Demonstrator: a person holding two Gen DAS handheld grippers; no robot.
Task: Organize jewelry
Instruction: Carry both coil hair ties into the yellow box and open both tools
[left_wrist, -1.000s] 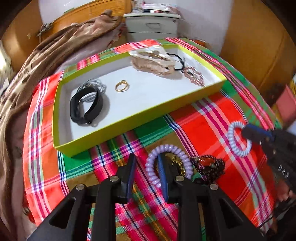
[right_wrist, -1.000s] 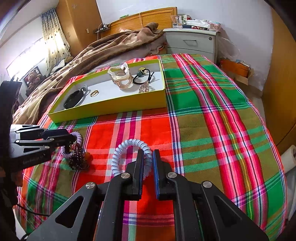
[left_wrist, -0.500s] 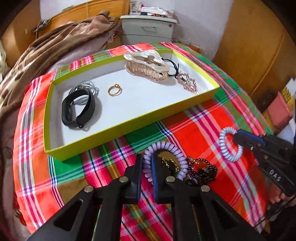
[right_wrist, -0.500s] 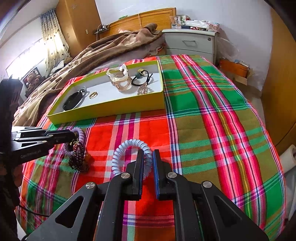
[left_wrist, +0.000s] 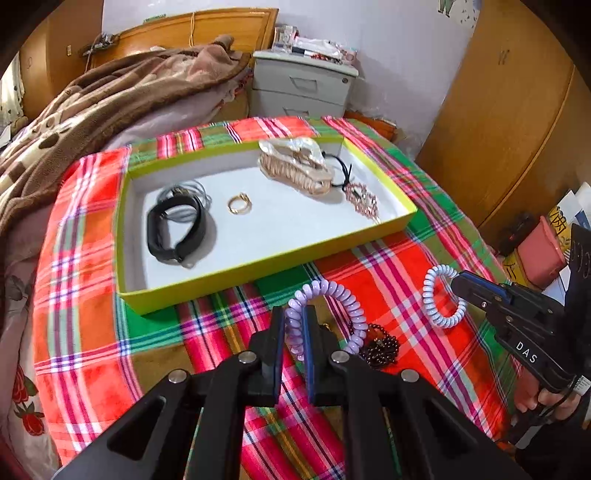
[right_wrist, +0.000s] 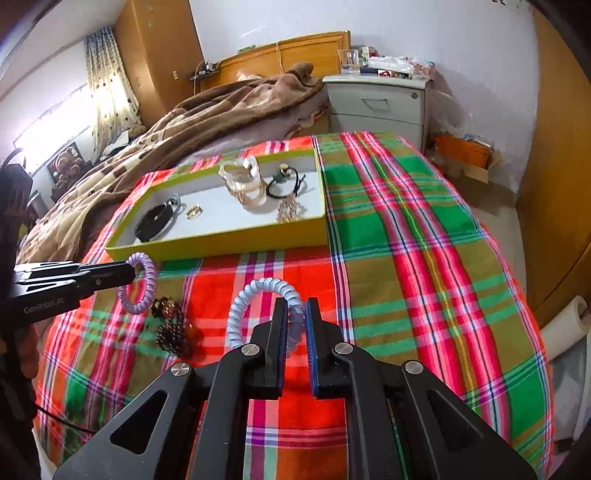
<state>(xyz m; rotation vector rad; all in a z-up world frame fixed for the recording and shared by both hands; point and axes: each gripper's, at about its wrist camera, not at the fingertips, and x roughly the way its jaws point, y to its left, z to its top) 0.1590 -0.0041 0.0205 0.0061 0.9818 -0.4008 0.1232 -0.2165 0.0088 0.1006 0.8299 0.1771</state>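
Observation:
My left gripper (left_wrist: 294, 317) is shut on a purple coil hair tie (left_wrist: 343, 295) and holds it above the plaid cloth, in front of the yellow-green tray (left_wrist: 236, 275). My right gripper (right_wrist: 295, 310) is shut on a pale blue coil hair tie (right_wrist: 245, 295), also lifted. The tray holds a black band (left_wrist: 173, 229), a gold ring (left_wrist: 239, 204), a beige claw clip (left_wrist: 295, 166), a black elastic and a pink chain piece (left_wrist: 364, 201). A dark bead bracelet (left_wrist: 380, 345) and a gold-toned piece lie on the cloth below the purple tie.
The plaid cloth (right_wrist: 406, 236) covers a table that drops off at the right and near edges. A brown blanket (left_wrist: 92, 103) on a bed lies behind the tray. A grey nightstand (right_wrist: 380, 103) stands at the back, a wooden wardrobe at the right.
My left gripper has closed on the purple coil tie and lifted it off the cloth. My right gripper has kept its hold on the pale blue tie and risen slightly.

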